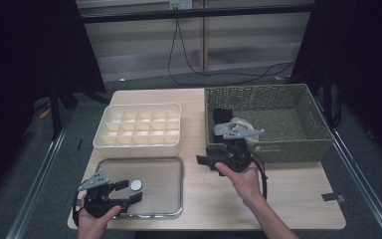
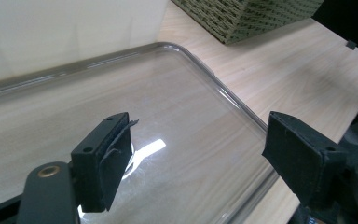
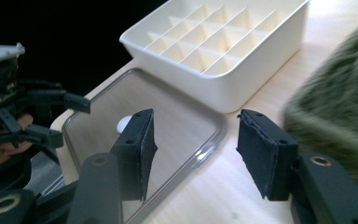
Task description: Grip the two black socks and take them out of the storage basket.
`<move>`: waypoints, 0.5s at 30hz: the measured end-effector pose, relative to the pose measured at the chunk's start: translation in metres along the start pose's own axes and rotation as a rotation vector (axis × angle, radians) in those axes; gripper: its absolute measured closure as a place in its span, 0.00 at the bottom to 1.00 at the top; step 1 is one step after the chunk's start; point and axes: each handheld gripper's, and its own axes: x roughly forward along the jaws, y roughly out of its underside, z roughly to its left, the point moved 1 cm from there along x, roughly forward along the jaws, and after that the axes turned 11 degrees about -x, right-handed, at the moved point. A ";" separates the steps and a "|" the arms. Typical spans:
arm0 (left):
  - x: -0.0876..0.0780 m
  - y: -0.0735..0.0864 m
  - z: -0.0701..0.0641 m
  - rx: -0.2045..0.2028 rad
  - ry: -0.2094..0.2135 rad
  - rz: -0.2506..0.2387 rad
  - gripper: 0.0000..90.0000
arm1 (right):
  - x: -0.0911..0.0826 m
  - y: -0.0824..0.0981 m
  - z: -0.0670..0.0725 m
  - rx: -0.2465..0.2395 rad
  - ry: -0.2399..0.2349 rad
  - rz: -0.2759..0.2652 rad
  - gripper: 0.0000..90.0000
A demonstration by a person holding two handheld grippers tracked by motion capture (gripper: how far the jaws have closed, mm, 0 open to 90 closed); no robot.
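Left tool (image 1: 127, 191): released, hovering over clear lid (image 1: 159, 172).
White disc (image 1: 136, 185): lying just beyond its jaws.
Right tool (image 3: 193, 149): released, gripping nothing.

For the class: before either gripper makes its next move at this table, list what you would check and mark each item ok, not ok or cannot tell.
1. Left gripper open with nothing between the jaws: ok.
2. Right gripper holds nothing: ok.
3. Clear lid lies flat on the table: ok.
4. Small white disc rests on the lid, beside the left gripper: ok.
5. Divided box compartments empty: ok.
6. What lies in the wicker basket behind the right gripper: cannot tell.
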 end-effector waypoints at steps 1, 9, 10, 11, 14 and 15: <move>0.001 0.001 0.000 0.000 0.001 -0.001 0.26 | -0.005 -0.002 -0.004 0.000 0.010 -0.002 0.52; 0.011 0.003 -0.001 0.016 0.022 0.042 0.27 | -0.032 -0.016 -0.048 0.026 0.110 0.023 0.53; 0.011 0.003 -0.001 0.016 0.024 0.041 0.27 | -0.032 -0.016 -0.048 0.026 0.110 0.023 0.53; 0.011 0.003 -0.001 0.015 0.024 0.038 0.27 | -0.033 -0.017 -0.052 0.028 0.119 0.026 0.53; 0.010 0.004 -0.001 0.011 0.028 0.037 0.27 | -0.037 -0.023 -0.076 0.028 0.160 0.070 0.53; 0.010 0.004 -0.001 0.010 0.026 0.039 0.27 | -0.037 -0.023 -0.076 0.028 0.160 0.070 0.53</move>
